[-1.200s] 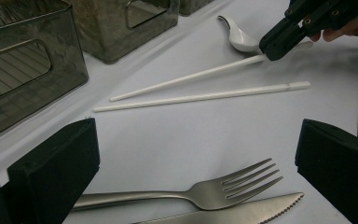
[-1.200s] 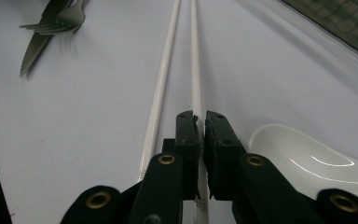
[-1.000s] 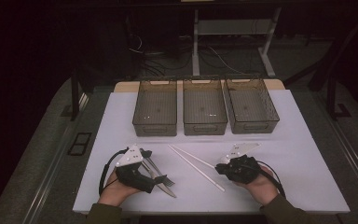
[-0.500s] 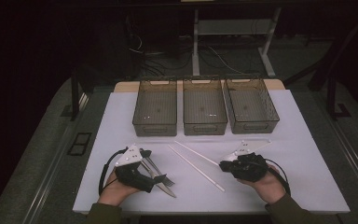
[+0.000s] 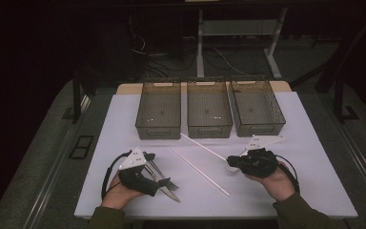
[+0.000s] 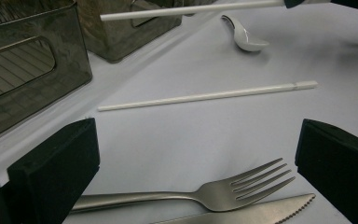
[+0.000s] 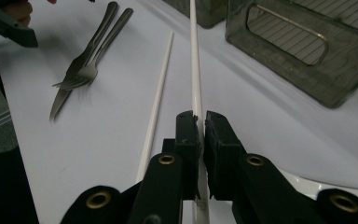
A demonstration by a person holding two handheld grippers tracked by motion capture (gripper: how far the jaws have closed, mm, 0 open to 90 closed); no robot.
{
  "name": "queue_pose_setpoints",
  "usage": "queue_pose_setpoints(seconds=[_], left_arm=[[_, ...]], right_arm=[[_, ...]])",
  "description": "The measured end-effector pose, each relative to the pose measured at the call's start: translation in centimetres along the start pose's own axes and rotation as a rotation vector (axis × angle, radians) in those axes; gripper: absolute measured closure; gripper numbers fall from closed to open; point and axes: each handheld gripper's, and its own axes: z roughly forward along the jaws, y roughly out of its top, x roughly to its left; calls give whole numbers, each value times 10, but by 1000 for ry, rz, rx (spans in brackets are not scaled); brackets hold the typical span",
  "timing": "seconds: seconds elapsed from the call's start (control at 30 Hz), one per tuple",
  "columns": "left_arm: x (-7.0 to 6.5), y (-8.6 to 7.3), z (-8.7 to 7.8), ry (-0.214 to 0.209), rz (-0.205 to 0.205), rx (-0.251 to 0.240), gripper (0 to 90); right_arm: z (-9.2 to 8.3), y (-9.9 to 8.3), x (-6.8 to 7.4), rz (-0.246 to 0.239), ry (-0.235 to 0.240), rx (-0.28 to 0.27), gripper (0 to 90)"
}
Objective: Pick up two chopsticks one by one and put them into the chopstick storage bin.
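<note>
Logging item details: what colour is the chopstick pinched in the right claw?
White; the chopstick in the right claw shows best in the right gripper view.

Pretty dark all round, barely lit past the white table (image 5: 314, 157). Grey floor (image 5: 38, 171) on both sides, tangle of cables (image 5: 171, 57) behind, white metal stand legs (image 5: 271, 62) further back, plus a black floor outlet (image 5: 81, 147) left.

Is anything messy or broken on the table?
Nothing looks broken or spilled. The fork, knife, spoon and loose chopstick just lie scattered on the table, while the right gripper pinches the other chopstick.
</note>
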Motion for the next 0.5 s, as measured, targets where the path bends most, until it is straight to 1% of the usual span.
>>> queue_pose_setpoints(seconds=[0.13,0.23,0.33,0.37,0.43,0.5], left_arm=[[-1,0,1,0,9,-1,0],[-1,0,1,-1,7,0,0],[-2,0,1,0,6,-3,0],[-2,0,1,0,6,-3,0],[-2,1,1,0,8,0,0],[-2,1,0,-1,8,1,0]], right_arm=[[2,5,-5,4,-6,-5,843],[3,8,-7,10,-13,-11,843],[5,16,-9,14,-13,-22,843],[5,16,-9,14,-13,-22,843],[8,23,-10,2,-23,-24,843],[10,28,-10,6,-28,-26,843]])
